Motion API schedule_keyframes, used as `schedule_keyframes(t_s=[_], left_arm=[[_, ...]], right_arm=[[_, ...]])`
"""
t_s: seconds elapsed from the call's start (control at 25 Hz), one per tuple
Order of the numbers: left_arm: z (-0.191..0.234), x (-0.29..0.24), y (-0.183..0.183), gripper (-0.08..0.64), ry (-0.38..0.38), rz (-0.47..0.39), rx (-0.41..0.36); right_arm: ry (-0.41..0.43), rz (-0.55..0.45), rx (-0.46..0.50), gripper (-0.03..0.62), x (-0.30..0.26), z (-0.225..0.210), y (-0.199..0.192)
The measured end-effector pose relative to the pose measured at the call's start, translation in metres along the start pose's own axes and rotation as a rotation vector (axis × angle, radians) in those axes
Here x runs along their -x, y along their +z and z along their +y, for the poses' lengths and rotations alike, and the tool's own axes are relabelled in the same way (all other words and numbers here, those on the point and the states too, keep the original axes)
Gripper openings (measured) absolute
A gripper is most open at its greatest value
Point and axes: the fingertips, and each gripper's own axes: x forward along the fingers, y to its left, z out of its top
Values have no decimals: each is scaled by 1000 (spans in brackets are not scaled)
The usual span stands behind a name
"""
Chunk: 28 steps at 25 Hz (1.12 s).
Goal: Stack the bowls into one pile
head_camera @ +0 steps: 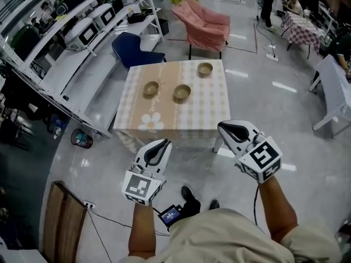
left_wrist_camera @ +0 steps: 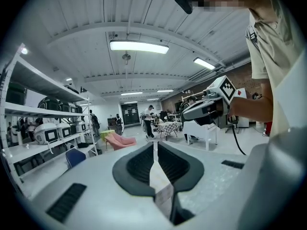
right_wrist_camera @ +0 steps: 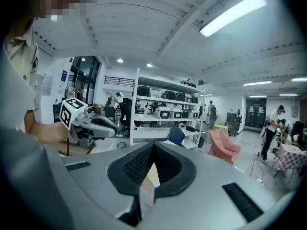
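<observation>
Both grippers empty, well short of the three bowls

We hold the left gripper [left_wrist_camera: 154, 145] and right gripper [right_wrist_camera: 152, 146] low over the floor in front of the table [head_camera: 205, 114]. Each has its jaws pressed together on nothing. The bowls stand apart on the checked cloth [head_camera: 137, 100], none stacked: the left bowl [head_camera: 151, 88] and middle bowl [head_camera: 182, 92] sit near each other at the centre, and the far bowl [head_camera: 205, 68] stands alone by the back edge. The only print we can make out is a white daisy [head_camera: 151, 121] on the cloth's near edge and the black square markers on the gripper cubes. Any lettering on the shelf [head_camera: 66, 64] boxes at left is too small to read.
</observation>
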Motion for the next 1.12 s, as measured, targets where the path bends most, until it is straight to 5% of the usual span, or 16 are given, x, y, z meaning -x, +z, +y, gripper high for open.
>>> schedule_keyframes(t_s=[0.64, 1.12], left_arm=[[131, -32, -11, 34, -98, -76, 1], [168, -52, -28, 34, -108, -50, 18]], right_arm=[[-131, 23, -7, 3, -118, -18, 29], [-121, 25, 9, 3, -164, -31, 39]])
